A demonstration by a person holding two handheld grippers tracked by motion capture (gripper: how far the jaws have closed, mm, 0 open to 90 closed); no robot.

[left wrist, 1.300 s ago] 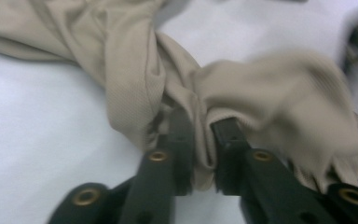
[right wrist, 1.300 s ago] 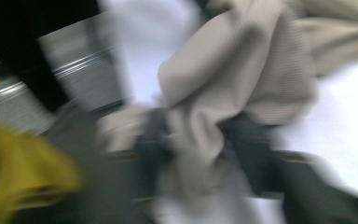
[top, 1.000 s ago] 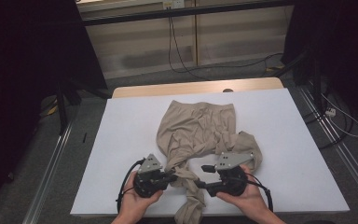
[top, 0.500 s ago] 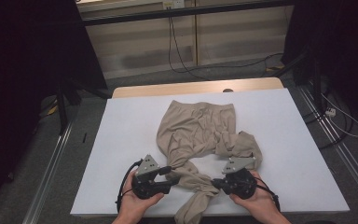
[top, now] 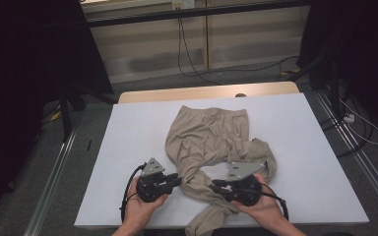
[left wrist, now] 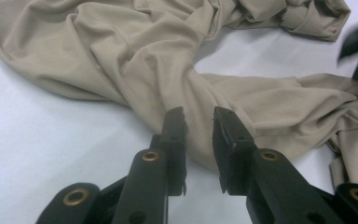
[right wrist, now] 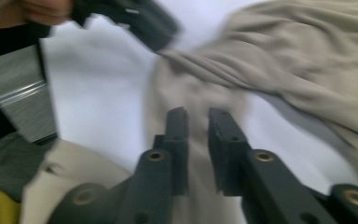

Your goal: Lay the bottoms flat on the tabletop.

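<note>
1. A pair of beige trousers [top: 211, 140] lies crumpled on the white bench [top: 128, 132], its waistband toward the far edge; one leg runs to the near edge and hangs over it, between the two hands; the other leg is bunched up at the right.
2. In the high view the left tongs [top: 177, 179] sit at the near left of the cloth, held in the left hand [top: 142, 206]; their tips point right, toward the near leg, and reach its edge.
3. In the left gripper view the left tongs [left wrist: 199, 122] stand slightly spread, a narrow gap between the jaws; the trousers [left wrist: 121, 51] lie under and beyond the tips; no cloth shows inside the gap.
4. The right tongs [top: 215, 184] lie over the near leg in the high view, held in the right hand [top: 266, 209]; their tips point left, toward the left tongs; the two pairs are near each other but apart.
5. In the right gripper view the right tongs [right wrist: 197, 121] are likewise slightly spread, with the trousers [right wrist: 279, 56] below them; the view is blurred, so I cannot tell whether the tips touch the cloth; the other gripper shows blurred at the top.
6. A black cable trails from each gripper toward the person; a grey three-cornered plate tops each one.
</note>
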